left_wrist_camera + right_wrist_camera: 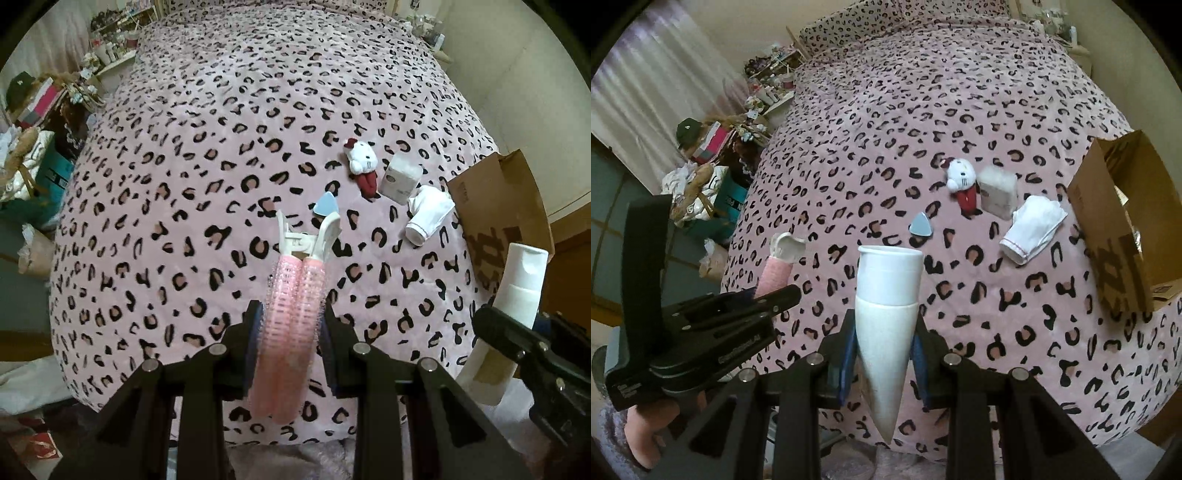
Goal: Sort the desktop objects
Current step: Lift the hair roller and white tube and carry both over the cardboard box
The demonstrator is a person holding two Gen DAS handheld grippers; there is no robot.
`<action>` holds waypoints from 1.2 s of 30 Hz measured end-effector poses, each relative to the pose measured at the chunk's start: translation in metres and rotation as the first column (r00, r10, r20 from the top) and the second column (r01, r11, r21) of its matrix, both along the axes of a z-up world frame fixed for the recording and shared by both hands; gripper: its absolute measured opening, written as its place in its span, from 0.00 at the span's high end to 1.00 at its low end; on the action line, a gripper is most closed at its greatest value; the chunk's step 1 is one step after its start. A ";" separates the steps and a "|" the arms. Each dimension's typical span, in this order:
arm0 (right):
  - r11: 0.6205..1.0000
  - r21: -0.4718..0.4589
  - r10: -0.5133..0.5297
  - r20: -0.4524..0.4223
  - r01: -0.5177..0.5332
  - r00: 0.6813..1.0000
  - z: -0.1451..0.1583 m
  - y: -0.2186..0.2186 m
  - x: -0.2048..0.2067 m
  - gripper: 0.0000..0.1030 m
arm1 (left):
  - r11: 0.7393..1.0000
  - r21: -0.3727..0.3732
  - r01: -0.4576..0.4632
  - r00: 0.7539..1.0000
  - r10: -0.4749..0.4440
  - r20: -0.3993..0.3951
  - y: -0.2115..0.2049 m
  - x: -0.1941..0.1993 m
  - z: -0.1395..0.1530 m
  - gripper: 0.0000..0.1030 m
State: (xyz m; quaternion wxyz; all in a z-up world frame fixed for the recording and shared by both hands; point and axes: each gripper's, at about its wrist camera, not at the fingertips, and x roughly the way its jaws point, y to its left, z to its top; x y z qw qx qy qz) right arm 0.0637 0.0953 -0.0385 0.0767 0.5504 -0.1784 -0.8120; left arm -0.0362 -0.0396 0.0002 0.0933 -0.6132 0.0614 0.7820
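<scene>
A wide bed under a pink leopard-print blanket (229, 122) fills both views, with an open brown cardboard box (1123, 221) at its right edge. The box lies ahead and to the right of both tools, nearer the right gripper (884, 343), whose jaws are clamped on a white squeeze tube with a flip cap (886, 306), long axis pointing forward. The left gripper (291, 328) is clamped on a pink double hair-roller clip (291, 314), likewise lengthwise. Left on the blanket: a folded white cloth (1032, 229), a white carton (997, 194), a plush cat toy (960, 181) and a pale blue triangular pick (921, 224).

On the bed (258, 110), plush toy (364, 158), box (400, 181), sock (428, 214) lie left of carton (513, 206).
</scene>
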 end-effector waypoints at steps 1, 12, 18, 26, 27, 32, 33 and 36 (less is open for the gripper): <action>1.000 0.003 -0.003 -0.003 0.003 1.000 0.003 0.000 0.001 0.74 | 1.000 0.000 0.001 1.000 -0.001 0.001 0.000 0.001 0.002 0.71; 0.999 0.025 -0.041 -0.025 0.041 0.999 0.019 0.013 0.013 0.74 | 0.999 0.001 0.054 0.998 -0.054 -0.013 0.024 0.011 0.020 0.71; 0.997 0.028 -0.073 -0.028 0.074 0.997 0.020 0.025 0.020 0.74 | 0.994 0.000 0.106 0.994 -0.106 -0.026 0.046 0.015 0.025 0.71; 0.992 0.028 -0.122 -0.027 0.122 0.992 0.020 0.043 0.029 0.74 | 0.986 0.000 0.164 0.986 -0.164 -0.022 0.072 0.019 0.023 0.71; 0.991 0.029 -0.128 -0.027 0.128 0.991 0.020 0.046 0.031 0.74 | 0.985 -0.001 0.171 0.985 -0.171 -0.021 0.075 0.019 0.023 0.71; 0.986 0.033 -0.165 -0.026 0.166 0.986 0.020 0.059 0.038 0.74 | 0.977 -0.001 0.214 0.977 -0.214 -0.014 0.096 0.021 0.018 0.71; 0.984 0.034 -0.174 -0.025 0.175 0.984 0.019 0.063 0.040 0.74 | 0.975 0.000 0.224 0.974 -0.224 -0.012 0.100 0.022 0.017 0.71; 0.977 0.033 -0.209 -0.018 0.210 0.978 0.017 0.077 0.046 0.74 | 0.966 -0.001 0.258 0.966 -0.258 -0.011 0.117 0.024 0.014 0.71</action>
